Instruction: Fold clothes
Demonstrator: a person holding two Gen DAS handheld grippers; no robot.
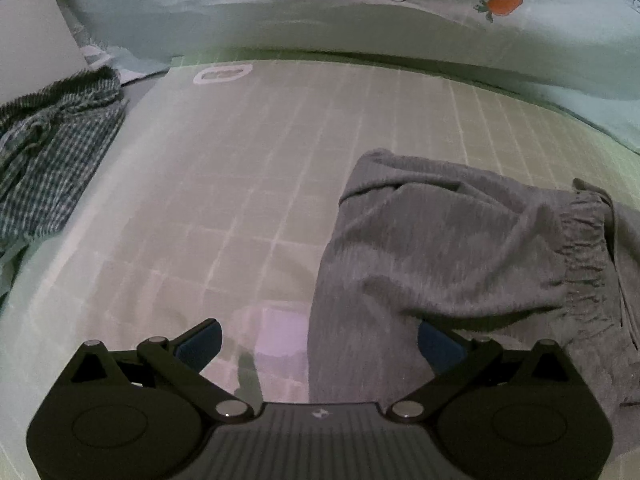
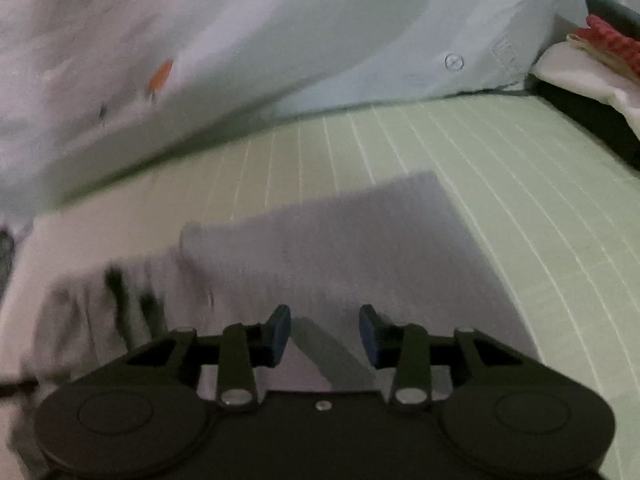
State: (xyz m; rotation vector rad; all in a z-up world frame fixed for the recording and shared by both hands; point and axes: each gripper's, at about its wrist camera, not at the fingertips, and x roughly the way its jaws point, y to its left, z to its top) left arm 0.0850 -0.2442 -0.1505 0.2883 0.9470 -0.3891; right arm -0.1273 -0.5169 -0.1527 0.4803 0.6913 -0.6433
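Grey sweatpants point(image 1: 452, 248) lie on the green gridded mat point(image 1: 248, 168), on the right of the left wrist view, elastic waistband point(image 1: 584, 240) at the far right. My left gripper point(image 1: 320, 344) is open wide; the pants' lower edge drapes between its fingers and hides the tip of the right pad point(image 1: 440, 346). In the right wrist view the same pants point(image 2: 340, 248) spread ahead, waistband point(image 2: 120, 280) at left, blurred. My right gripper point(image 2: 325, 334) is open just above the fabric, holding nothing.
A checked garment point(image 1: 52, 152) lies crumpled off the mat at left. A pale blue duvet with a carrot print point(image 1: 502, 6) banks up behind the mat. Folded red and white cloth point(image 2: 600, 52) sits beyond the mat's right edge point(image 2: 592, 136).
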